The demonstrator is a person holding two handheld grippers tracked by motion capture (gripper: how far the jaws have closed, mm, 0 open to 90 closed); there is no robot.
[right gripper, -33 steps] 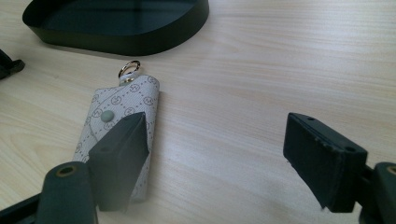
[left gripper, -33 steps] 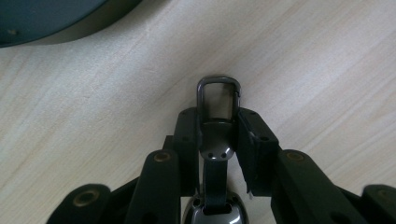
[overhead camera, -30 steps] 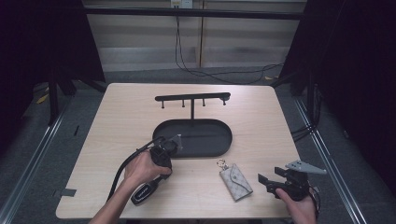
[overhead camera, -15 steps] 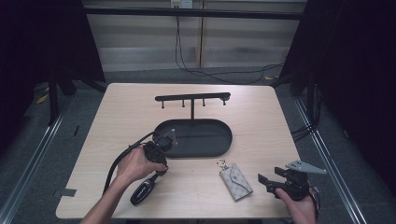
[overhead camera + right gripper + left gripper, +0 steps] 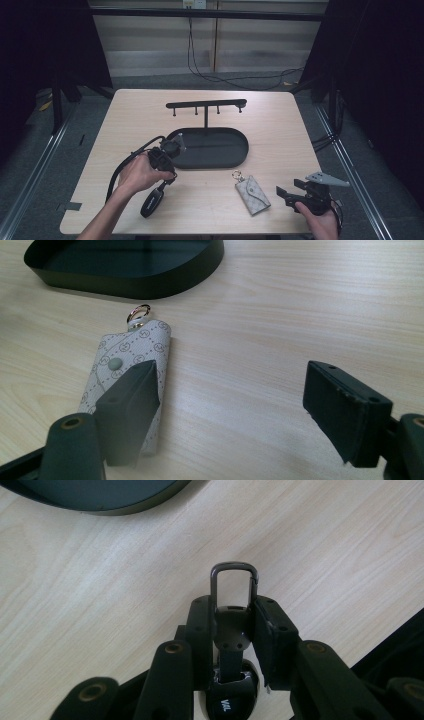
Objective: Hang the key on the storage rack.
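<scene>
My left hand-held gripper point(image 5: 232, 625) pinches the key fob point(image 5: 231, 645) just above the table point(image 5: 280, 125), beside the tray point(image 5: 215, 150). Right hand-held gripper point(image 5: 235, 405) spread, one jaw over the pouch point(image 5: 130, 370). Rack point(image 5: 206, 105) stands behind, nothing blocking.

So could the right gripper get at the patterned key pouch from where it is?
Probably yes. The right gripper is open, and the key pouch lies flat on the table just beside it, with bare wood between. The left gripper is busy clamping a black key fob.
</scene>
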